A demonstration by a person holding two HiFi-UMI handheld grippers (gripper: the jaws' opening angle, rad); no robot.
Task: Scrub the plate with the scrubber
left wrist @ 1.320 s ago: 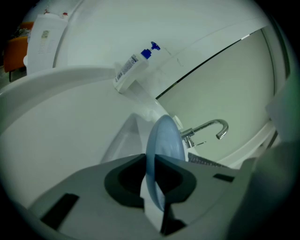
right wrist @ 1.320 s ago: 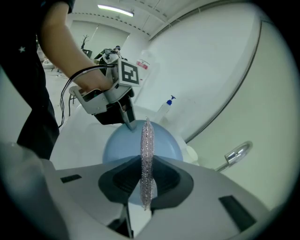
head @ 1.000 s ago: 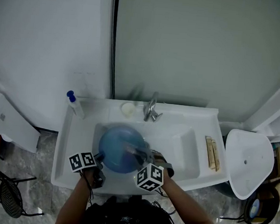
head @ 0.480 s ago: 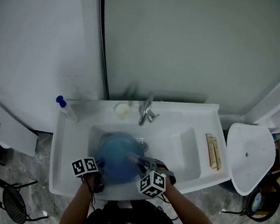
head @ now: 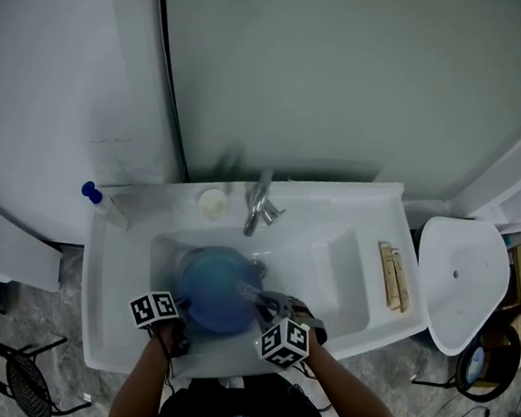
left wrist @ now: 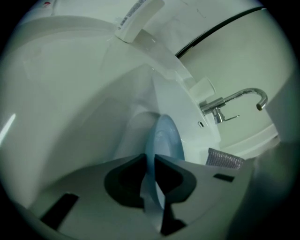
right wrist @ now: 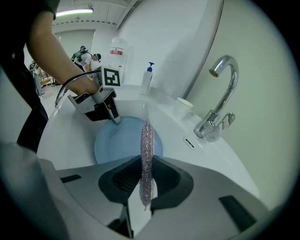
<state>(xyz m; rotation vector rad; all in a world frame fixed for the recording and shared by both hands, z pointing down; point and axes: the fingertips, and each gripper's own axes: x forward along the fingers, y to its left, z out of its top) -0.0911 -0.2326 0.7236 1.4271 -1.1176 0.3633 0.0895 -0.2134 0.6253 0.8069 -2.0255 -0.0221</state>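
A blue plate (head: 213, 290) sits in the white sink basin (head: 328, 265), seen from above in the head view. My left gripper (head: 183, 312) is shut on the plate's near-left rim; in the left gripper view the plate (left wrist: 164, 140) stands edge-on between the jaws. My right gripper (head: 254, 296) is shut on a silvery mesh scrubber (right wrist: 146, 159), which hangs upright between its jaws above the plate (right wrist: 117, 140). The left gripper (right wrist: 112, 117) shows in the right gripper view at the plate's far edge. The scrubber (left wrist: 224, 159) also shows at the right of the left gripper view.
A chrome tap (head: 259, 205) stands at the back of the sink, with a small white cup (head: 211, 203) to its left. A blue-topped bottle (head: 105, 205) lies at the back left. Wooden sticks (head: 393, 276) rest on the right ledge. A white toilet (head: 459, 284) stands right.
The head view has drifted, so the sink sits more to the left and higher in frame. Both grippers keep their grips on plate and scrubber in the basin.
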